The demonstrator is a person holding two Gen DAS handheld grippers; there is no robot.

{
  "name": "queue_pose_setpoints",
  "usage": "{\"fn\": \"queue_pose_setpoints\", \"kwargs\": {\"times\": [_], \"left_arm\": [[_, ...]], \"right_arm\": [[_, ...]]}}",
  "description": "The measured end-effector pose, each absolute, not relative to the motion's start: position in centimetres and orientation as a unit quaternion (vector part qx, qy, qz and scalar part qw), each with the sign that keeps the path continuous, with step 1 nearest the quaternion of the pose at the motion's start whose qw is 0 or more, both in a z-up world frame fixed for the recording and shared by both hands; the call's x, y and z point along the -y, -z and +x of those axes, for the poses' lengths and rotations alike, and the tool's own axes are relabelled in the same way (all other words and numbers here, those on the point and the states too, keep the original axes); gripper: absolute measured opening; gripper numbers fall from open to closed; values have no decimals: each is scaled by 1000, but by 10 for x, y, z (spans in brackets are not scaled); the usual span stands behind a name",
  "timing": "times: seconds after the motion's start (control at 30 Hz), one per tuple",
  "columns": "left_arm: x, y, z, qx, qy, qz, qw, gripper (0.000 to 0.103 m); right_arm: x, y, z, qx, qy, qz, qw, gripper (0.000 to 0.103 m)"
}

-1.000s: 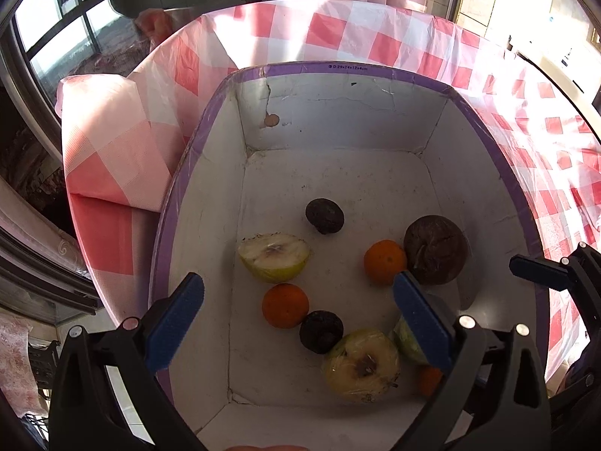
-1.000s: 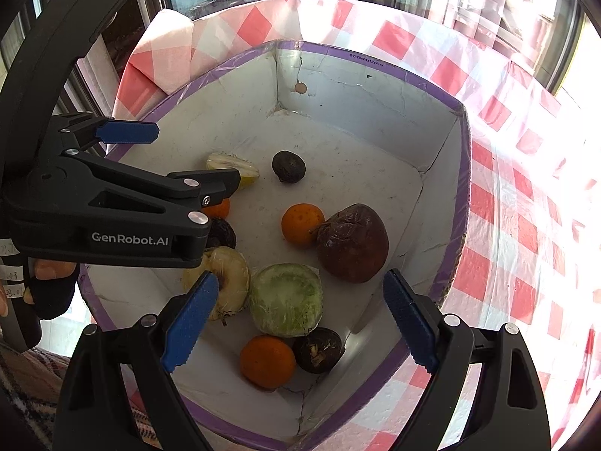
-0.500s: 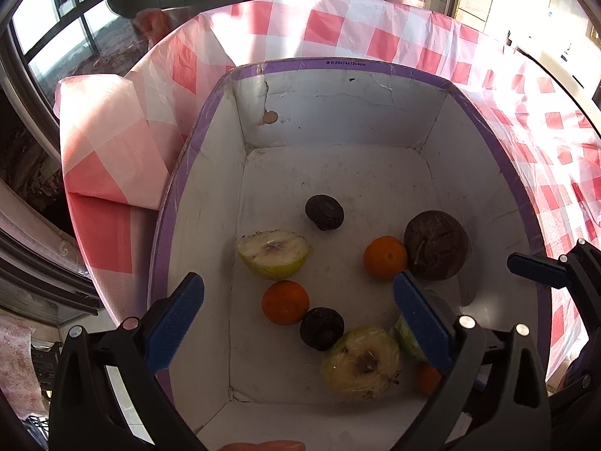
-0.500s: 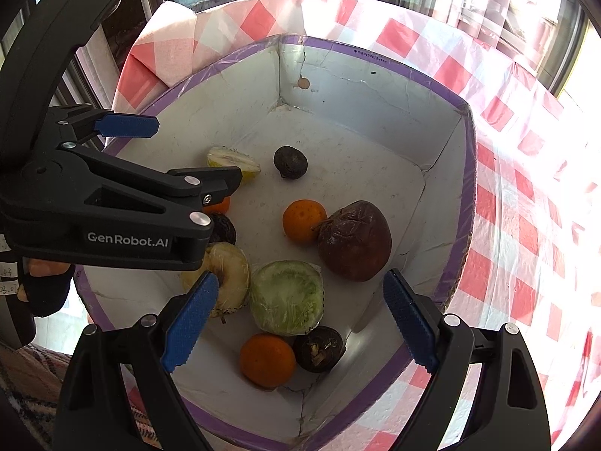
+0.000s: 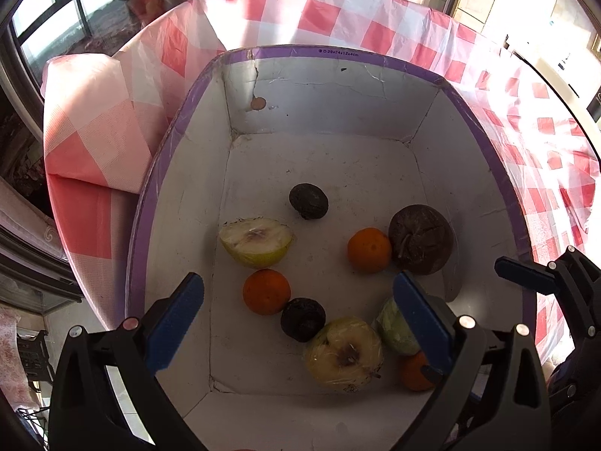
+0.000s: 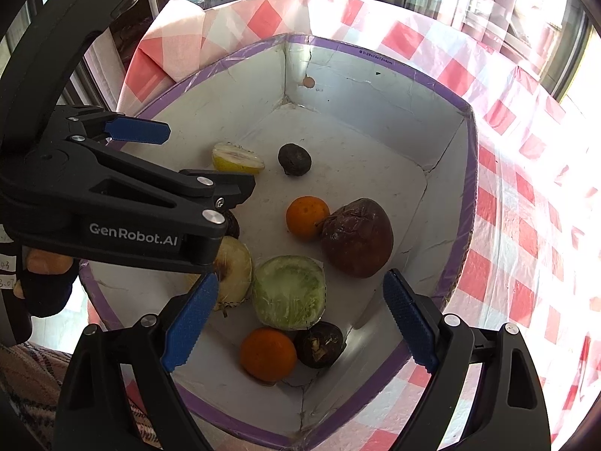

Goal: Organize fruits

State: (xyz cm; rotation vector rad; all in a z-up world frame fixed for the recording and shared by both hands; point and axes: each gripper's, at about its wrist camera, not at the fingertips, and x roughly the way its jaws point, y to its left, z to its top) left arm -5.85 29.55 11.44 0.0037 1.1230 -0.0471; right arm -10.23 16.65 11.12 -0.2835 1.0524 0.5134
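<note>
A white cardboard box (image 5: pixel 330 86) with a purple rim holds the fruits. In the left wrist view I see a cut pear half (image 5: pixel 255 242), two oranges (image 5: pixel 266 291) (image 5: pixel 369 250), two small dark fruits (image 5: pixel 308 201) (image 5: pixel 302 318), a large dark-red fruit (image 5: pixel 420 239) and a wrapped apple half (image 5: pixel 343 353). My left gripper (image 5: pixel 296 319) hovers open and empty above the box's near end. My right gripper (image 6: pixel 296 323) is open and empty above a wrapped green half (image 6: pixel 288 292), an orange (image 6: pixel 268 354) and a dark fruit (image 6: pixel 320 344).
The box stands on a red-and-white checked tablecloth (image 5: pixel 338 15) that hangs over the table's left edge (image 5: pixel 75 158). Windows lie beyond. The left gripper's body (image 6: pixel 112 203) crosses the left of the right wrist view, hiding part of the box.
Both grippers have drifted slightly; the box and fruits sit a little higher in the views. No fruit has moved and both jaws stay open.
</note>
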Motion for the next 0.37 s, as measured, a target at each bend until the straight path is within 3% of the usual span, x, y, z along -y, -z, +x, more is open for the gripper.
{"fn": "queue_pose_setpoints", "kwargs": {"times": [0.23, 0.37], "left_arm": [[-305, -109, -57, -552, -15, -13, 834, 101], [-295, -110, -63, -543, -43, 28, 838, 101]], "right_arm": [[-170, -109, -108, -499, -252, -151, 815, 86], [-167, -111, -106, -500, -259, -147, 813, 86]]}}
